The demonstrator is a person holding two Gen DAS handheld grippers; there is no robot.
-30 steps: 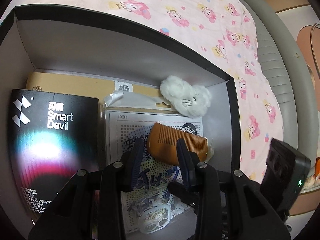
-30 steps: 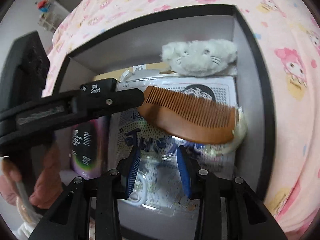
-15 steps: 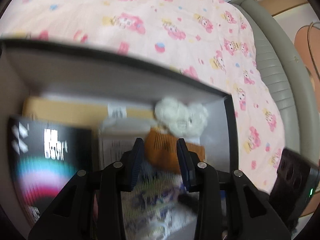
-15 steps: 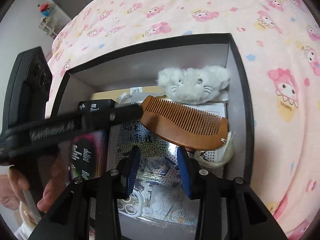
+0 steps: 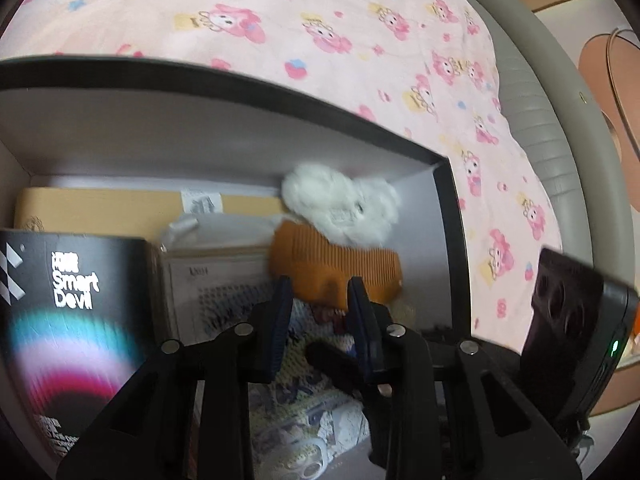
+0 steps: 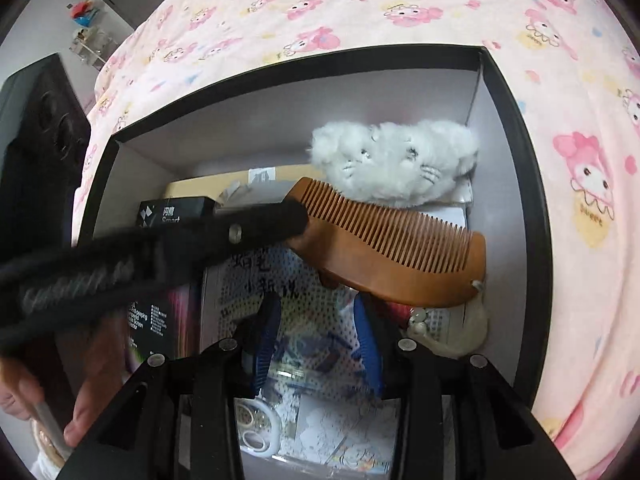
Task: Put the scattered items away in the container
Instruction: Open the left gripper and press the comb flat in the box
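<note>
Comb (image 5: 334, 270) now farther beyond left tongs (image 5: 320, 304), nearer plush (image 5: 340, 208).

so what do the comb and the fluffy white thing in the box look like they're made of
Brown fine-toothed comb: apparently wood, going by its warm orange-brown tone and smooth, slightly glossy spine. Fluffy white cat-faced toy: seemingly plush synthetic fur, matte and fuzzy-edged, with stitched whiskers.
</note>
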